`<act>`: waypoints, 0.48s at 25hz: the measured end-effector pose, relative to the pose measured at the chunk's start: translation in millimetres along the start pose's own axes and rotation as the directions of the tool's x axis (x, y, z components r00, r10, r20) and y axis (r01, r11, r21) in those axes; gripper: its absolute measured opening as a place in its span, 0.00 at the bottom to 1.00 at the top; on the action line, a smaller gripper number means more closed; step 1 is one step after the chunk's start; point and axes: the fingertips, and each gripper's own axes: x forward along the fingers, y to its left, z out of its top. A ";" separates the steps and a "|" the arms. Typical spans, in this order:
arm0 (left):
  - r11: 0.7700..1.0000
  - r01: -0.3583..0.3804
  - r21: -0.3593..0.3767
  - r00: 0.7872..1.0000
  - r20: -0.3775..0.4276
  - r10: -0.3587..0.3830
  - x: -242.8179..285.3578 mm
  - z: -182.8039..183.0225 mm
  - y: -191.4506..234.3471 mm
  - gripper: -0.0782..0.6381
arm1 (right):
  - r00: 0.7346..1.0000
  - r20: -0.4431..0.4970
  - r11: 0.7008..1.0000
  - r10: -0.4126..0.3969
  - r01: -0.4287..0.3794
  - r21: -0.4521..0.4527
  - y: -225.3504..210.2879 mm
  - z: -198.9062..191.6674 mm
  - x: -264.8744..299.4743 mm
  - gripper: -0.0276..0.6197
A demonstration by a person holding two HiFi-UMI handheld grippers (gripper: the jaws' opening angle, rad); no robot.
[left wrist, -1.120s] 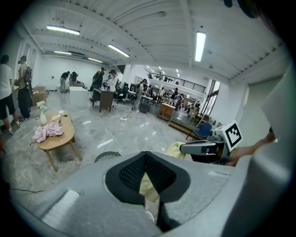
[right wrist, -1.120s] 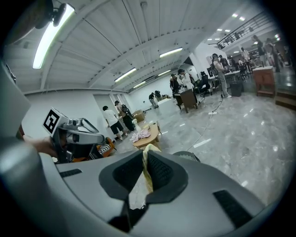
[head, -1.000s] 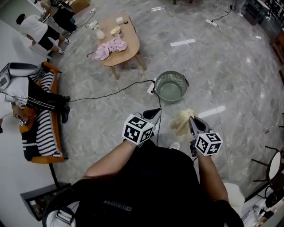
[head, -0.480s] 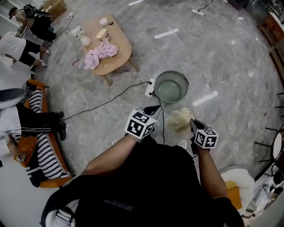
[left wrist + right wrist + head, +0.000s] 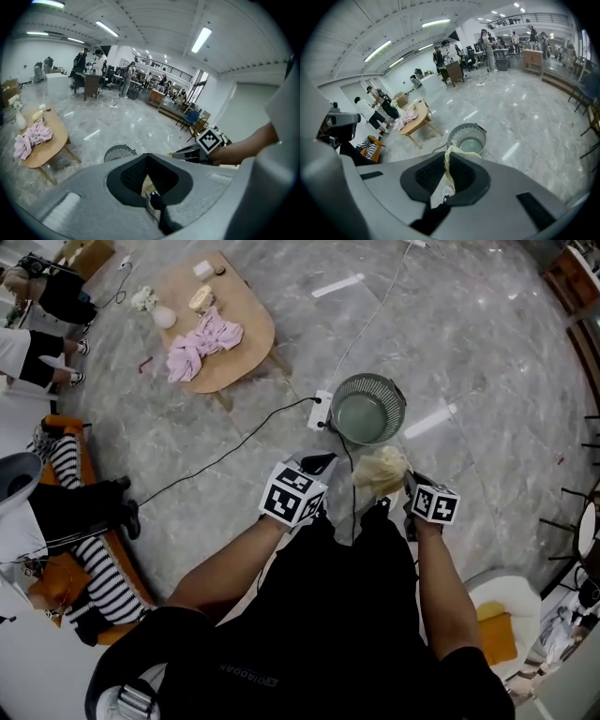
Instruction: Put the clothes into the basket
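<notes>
Far left, a pink garment [image 5: 202, 341] lies heaped on the oval wooden table [image 5: 248, 343]. The left gripper [image 5: 319, 463] is held out low with its jaws pressed together on nothing. Just beyond it stands the round grey basket [image 5: 401, 413] on the marble floor [image 5: 487, 352]. The right gripper [image 5: 409, 486] pinches a cream garment [image 5: 380, 471], which is bunched near the basket's near rim and not inside it.

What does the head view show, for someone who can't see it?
Seen from above, the right tool grips a cream cloth near a round grey basket on the floor. The left tool is alongside, and pink clothes lie on a wooden table.
</notes>
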 end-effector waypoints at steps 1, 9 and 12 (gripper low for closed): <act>1.000 -0.003 -0.011 1.000 -0.001 0.003 2.9 -1.2 3.5 0.11 | 1.000 -0.012 1.000 0.002 -0.002 -0.003 -1.7 1.9 9.4 0.10; 0.986 -0.099 -0.132 0.995 -0.014 0.098 28.8 -3.0 27.5 0.11 | 0.991 -0.122 0.998 0.045 -0.051 -0.042 -15.1 35.4 83.8 0.10; 0.978 -0.127 -0.163 0.992 -0.021 0.125 37.0 -4.4 33.9 0.11 | 0.987 -0.151 0.997 0.057 -0.065 -0.047 -21.3 51.6 115.9 0.10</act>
